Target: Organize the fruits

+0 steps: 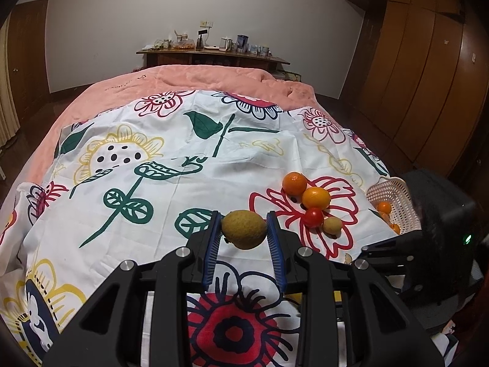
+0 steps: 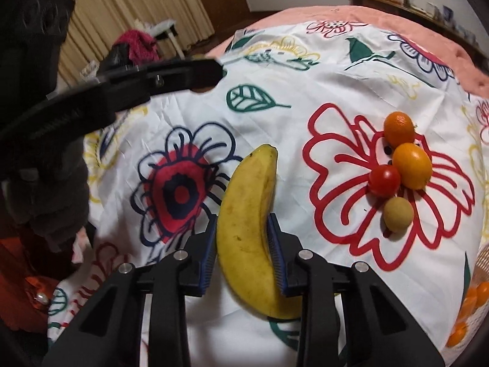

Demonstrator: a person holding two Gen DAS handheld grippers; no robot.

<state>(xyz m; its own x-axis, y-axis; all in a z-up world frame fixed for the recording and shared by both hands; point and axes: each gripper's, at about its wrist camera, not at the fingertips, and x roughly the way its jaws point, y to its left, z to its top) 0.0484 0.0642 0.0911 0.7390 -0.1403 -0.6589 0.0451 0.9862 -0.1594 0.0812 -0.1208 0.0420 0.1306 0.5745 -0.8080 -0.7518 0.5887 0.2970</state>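
Bed: a wide bed under a salmon-pink quilt (image 1: 214,76), overlaid by a white cotton sheet printed with large red, yellow and green flowers (image 1: 171,189); all the fruit lies on this sheet.
Basket: a pale pink perforated plastic basket (image 1: 392,194) at the sheet's right edge, already holding several small oranges; by my reading it is where the fruit is meant to go.
Right tool: the black two-finger tool with blue ribbed pads (image 2: 243,250) is clenched around a long yellow curved banana (image 2: 249,223). The pads press its two flanks near mid-length.
Banana axis: it runs straight away from the right tool, tip pointing forward, stalk end back under the fingers. The basket lies off to the tool's right, so the carry goes sideways across that axis.
Left tool: its matching black and blue tool (image 1: 244,229) grasps a dull yellow-green oval fruit (image 1: 244,229), clamped across its long sides.
Nearer hand: the right one, I judge, is closer to the basket.
Loose pile: between tools and basket, touching one another, lie a round orange mandarin (image 2: 398,129), a second oval orange mandarin (image 2: 412,165), a small red tomato (image 2: 384,180) and a small tan round fruit (image 2: 398,214).
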